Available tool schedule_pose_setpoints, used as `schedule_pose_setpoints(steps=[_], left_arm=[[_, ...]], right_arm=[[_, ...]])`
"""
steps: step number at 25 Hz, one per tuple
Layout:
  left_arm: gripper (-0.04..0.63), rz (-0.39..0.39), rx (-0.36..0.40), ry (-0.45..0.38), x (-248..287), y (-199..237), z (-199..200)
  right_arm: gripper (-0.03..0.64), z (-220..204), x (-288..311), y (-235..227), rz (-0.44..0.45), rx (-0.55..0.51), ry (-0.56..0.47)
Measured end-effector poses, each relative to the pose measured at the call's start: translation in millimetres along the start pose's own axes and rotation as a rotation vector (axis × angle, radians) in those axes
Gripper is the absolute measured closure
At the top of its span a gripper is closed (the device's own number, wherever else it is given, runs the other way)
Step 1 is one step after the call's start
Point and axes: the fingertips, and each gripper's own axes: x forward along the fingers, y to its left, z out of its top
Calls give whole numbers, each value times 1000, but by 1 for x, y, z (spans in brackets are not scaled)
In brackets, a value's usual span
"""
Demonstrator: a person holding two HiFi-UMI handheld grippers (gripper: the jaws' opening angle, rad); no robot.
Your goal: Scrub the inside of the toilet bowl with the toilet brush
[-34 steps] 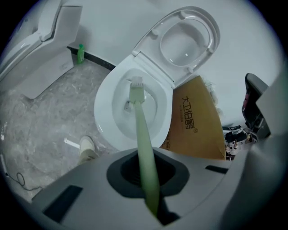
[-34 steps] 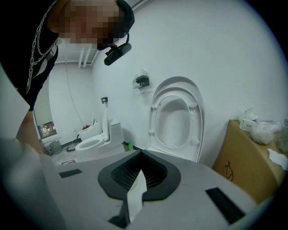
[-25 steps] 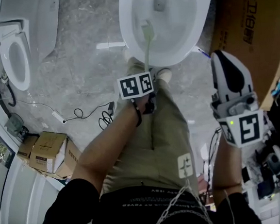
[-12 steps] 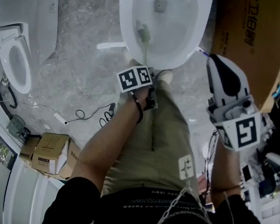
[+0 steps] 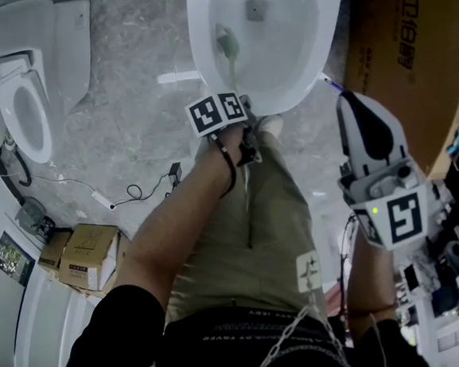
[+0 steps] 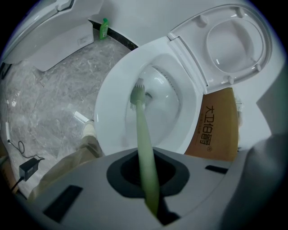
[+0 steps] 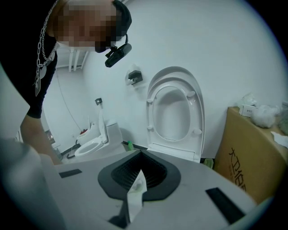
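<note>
— Clamping on what, that left gripper (image 6: 148,193)?
— Its jaws are squeezing the handle of the pale green plastic toilet brush (image 6: 143,134). The bristle head is sitting inside the white ceramic toilet bowl (image 6: 105,126), near the drain.
— And the right gripper (image 7: 133,202)?
— It's hanging off beside the bowl, jaws pinching a small white paper scrap (image 7: 136,186).

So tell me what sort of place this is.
Probably a bathroom-fixture storeroom or showroom: a toilet bowl with a toilet brush in it, a second toilet nearby, a printed cardboard carton and loose cables on the floor.
</note>
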Motion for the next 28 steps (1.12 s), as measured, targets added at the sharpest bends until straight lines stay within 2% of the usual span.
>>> schedule_pose_setpoints(steps=[6, 10, 15, 20, 28], left_arm=[[594, 30, 65, -9, 3, -1, 27], [594, 64, 129, -13, 6, 2, 49], [594, 77, 142, -30, 14, -4, 74], [594, 88, 196, -44, 23, -18, 97], [594, 104, 300, -50, 37, -38, 117]], right_arm=[[614, -11, -6, -10, 5, -43, 22], [614, -9, -3, -8, -2, -8, 15], [613, -9, -2, -12, -18, 5, 13], [614, -8, -1, -14, -34, 34, 6], [613, -14, -11, -24, -56, 30, 10]])
